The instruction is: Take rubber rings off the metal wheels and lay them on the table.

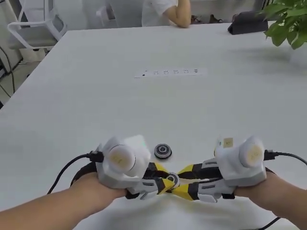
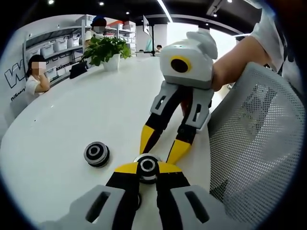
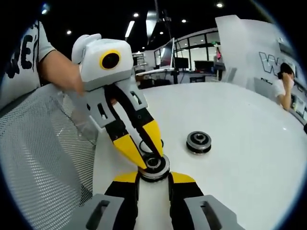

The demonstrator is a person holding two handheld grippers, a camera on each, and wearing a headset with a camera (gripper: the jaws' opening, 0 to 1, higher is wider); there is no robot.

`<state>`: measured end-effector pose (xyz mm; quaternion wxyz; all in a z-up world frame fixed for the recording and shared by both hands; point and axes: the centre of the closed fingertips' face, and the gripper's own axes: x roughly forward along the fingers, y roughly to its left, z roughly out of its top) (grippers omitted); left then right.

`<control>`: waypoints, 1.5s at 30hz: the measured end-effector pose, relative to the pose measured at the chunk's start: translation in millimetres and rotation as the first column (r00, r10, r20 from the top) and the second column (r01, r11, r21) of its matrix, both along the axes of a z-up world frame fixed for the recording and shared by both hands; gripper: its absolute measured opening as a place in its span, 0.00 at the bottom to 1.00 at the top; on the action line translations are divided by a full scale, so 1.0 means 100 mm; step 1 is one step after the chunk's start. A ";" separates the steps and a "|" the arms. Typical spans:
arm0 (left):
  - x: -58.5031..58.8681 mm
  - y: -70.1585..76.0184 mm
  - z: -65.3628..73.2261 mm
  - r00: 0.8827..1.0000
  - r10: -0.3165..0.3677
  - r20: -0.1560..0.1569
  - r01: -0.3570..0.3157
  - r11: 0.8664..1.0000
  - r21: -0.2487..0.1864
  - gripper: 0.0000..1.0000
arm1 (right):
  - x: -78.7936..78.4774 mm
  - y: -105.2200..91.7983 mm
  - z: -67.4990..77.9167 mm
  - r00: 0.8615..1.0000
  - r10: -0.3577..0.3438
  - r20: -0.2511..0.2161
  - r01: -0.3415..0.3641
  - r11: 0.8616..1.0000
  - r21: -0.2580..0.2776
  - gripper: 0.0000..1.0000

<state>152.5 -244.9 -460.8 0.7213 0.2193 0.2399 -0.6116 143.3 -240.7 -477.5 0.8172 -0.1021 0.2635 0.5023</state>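
The left gripper (image 1: 163, 181) has its jaws narrowed tight onto a metal wheel (image 1: 171, 180) near the table (image 1: 144, 105) edge, probably steadying it. A second wheel (image 1: 163, 151) lies just beyond. The right gripper (image 1: 180, 184) pinches the same wheel from the opposite side, likely to strip it.

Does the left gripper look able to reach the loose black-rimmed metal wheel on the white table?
Probably not yet: the left gripper is shut on the other black-rimmed metal wheel, which the right gripper also grips. The loose black-rimmed wheel lies apart on bare table, so after letting go the way looks free.
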 end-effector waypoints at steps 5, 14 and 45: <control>0.00 0.00 0.00 1.000 0.000 0.002 0.000 1.000 -0.001 0.07 | 0.00 -0.03 -0.01 1.000 0.004 0.012 -0.004 1.000 -0.022 0.18; 0.00 0.00 0.00 1.000 0.007 0.005 -0.007 1.000 -0.001 0.07 | 0.00 -0.05 -0.02 1.000 -0.005 0.006 0.005 1.000 -0.031 0.15; 0.00 -0.01 0.00 0.999 0.033 0.026 -0.033 0.999 -0.002 0.07 | 0.02 -0.15 -0.04 0.925 -0.212 -0.317 0.265 0.955 0.135 0.00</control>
